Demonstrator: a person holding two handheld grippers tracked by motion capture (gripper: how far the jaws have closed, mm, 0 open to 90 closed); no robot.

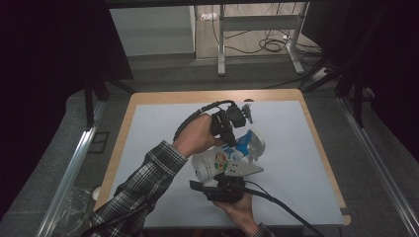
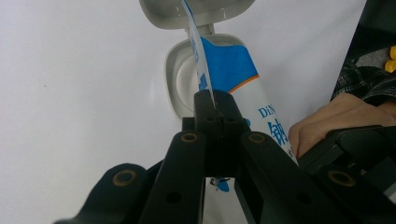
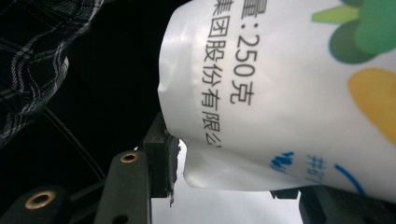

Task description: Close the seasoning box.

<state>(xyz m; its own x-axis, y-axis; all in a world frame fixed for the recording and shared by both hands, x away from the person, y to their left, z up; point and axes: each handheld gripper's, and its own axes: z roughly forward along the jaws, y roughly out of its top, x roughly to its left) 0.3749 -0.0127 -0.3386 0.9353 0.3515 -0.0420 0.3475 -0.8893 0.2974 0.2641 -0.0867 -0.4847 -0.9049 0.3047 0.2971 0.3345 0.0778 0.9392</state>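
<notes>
The white plastic pouch with blue and green print (image 1: pixel 223 160) sits mid-table on the pale grey table mat (image 1: pixel 296 163), held up between both grippers. Its base is hidden in the high view behind the right gripper (image 1: pixel 228 178) and that gripper's grey three-cornered plate. In the right gripper view the pouch (image 3: pixel 289 93) is cut off at the top and right edges, and its print is only partly readable. The far jaw there is mostly covered by the pouch, so contact on that side is hard to make out.

The left gripper (image 1: pixel 231 140) comes at the pouch from above, with the left hand (image 1: pixel 195 138) and plaid sleeve behind it. In the left gripper view its jaws are pinched fully together (image 2: pixel 215 109) on a thin white-blue strip of film (image 2: pixel 198 56) that rises from the pouch top. Just beyond are the pouch's grey oval cap ring (image 2: pixel 175 79) and flipped-up grey lid (image 2: pixel 196 11), the lid cut off by the top edge.

The right gripper (image 3: pixel 224 177) has its jaws about half spread, clamping the pouch's lower corner. The near pad touches the crumpled edge. The right hand (image 1: pixel 242 207) sits below the pouch, at the table's near edge.
</notes>
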